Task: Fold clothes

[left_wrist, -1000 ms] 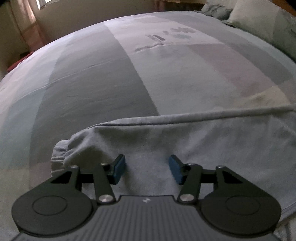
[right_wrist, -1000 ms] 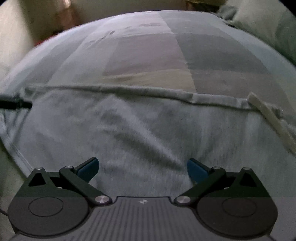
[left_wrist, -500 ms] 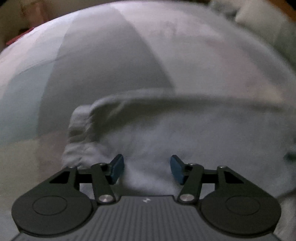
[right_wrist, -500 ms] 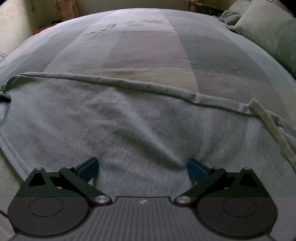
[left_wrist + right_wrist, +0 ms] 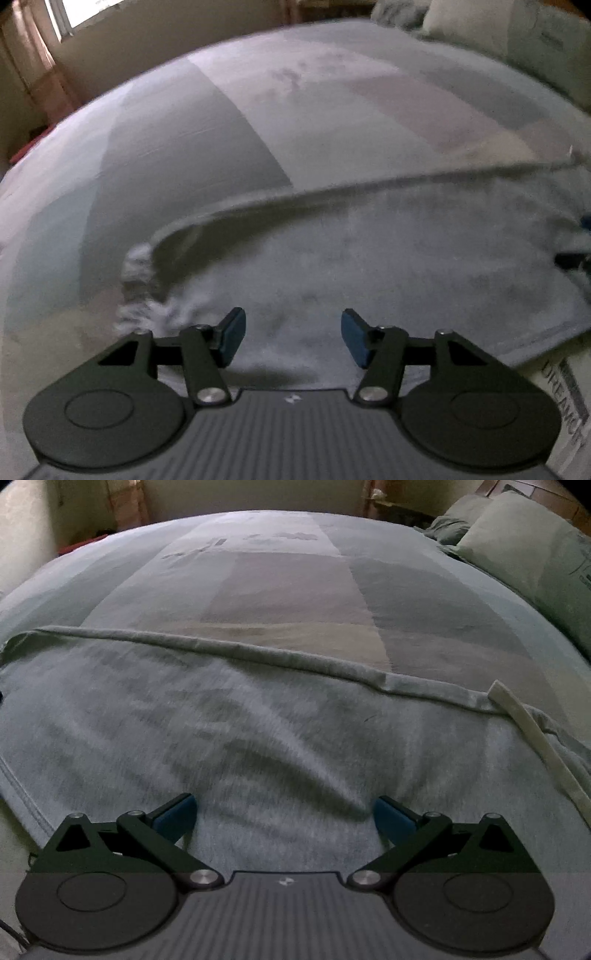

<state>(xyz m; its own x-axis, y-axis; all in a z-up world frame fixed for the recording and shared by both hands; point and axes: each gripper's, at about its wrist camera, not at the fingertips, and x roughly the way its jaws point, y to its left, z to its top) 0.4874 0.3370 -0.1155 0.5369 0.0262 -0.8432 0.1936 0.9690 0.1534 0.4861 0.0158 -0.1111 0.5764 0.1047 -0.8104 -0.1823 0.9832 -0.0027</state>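
Grey sweatpants (image 5: 369, 258) lay flat across the bed (image 5: 221, 129), smoothed for folding. Left gripper (image 5: 291, 338) hovered near the bunched cuff (image 5: 138, 288), right gripper (image 5: 284, 812) over mid-fabric w/ fingers spread wide, both grasping nothing.

Bed (image 5: 280, 590) beyond grey garment (image 5: 258, 738): broad flat patchwork cover, nothing standing on it, open for passage across whole middle. Garment lies low and flat, far edge a slight rolled ridge. Bunched elastic cuff (image 5: 138, 291) at its left end, small soft hump. Pale drawstring strip (image 5: 535, 738) lies flat at right end. Pillows (image 5: 517, 546) piled at bed's far right corner block that side. Wall behind bed's far edge. Left tongs (image 5: 291, 341) and right tongs (image 5: 284, 818) gape over garment, nothing between pads.
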